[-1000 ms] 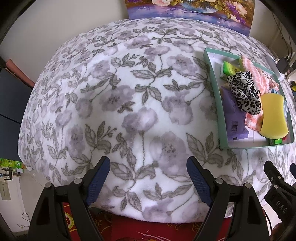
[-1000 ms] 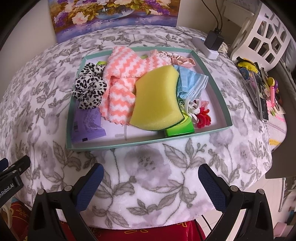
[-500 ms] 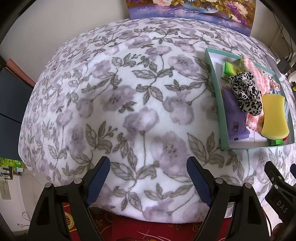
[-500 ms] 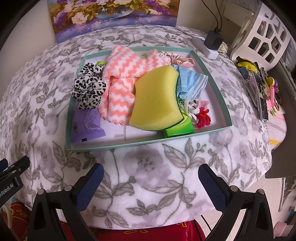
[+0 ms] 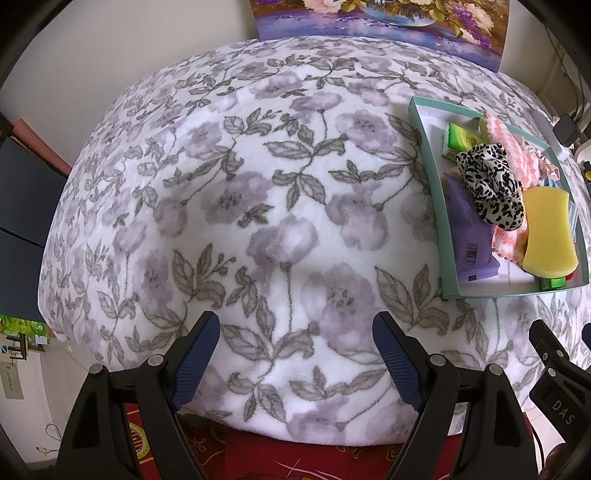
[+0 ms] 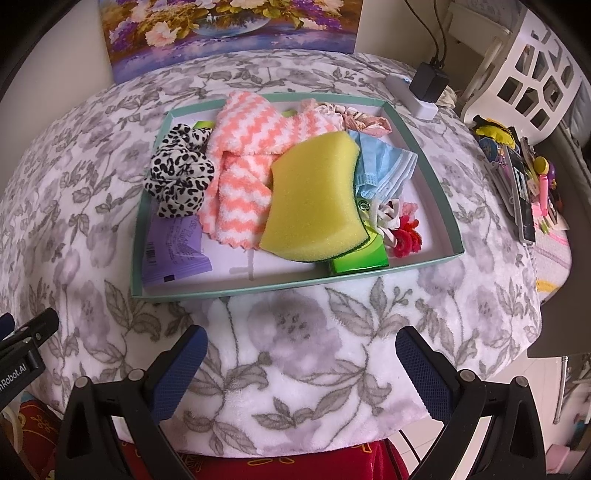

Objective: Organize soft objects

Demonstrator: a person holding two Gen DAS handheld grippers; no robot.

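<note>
Right wrist view: floral fleece blanket point(image 6: 295, 332) covers table; flower painting point(image 6: 229, 33) against wall. Teal tray point(image 6: 295, 286) holds yellow sponge point(image 6: 314, 199), leopard scrunchie point(image 6: 179, 170). Right gripper point(image 6: 301, 358) and left gripper point(image 5: 295, 349) gape wide, empty, near tray.

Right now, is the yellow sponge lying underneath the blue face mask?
No, the yellow sponge lies on top, overlapping the blue face mask.

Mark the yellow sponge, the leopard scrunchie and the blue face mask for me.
yellow sponge point(image 6: 314, 199): right wrist view, middle of its top face.
leopard scrunchie point(image 6: 179, 171): right wrist view, centre of the bunched fabric.
blue face mask point(image 6: 384, 166): right wrist view, on the pleated part.
</note>
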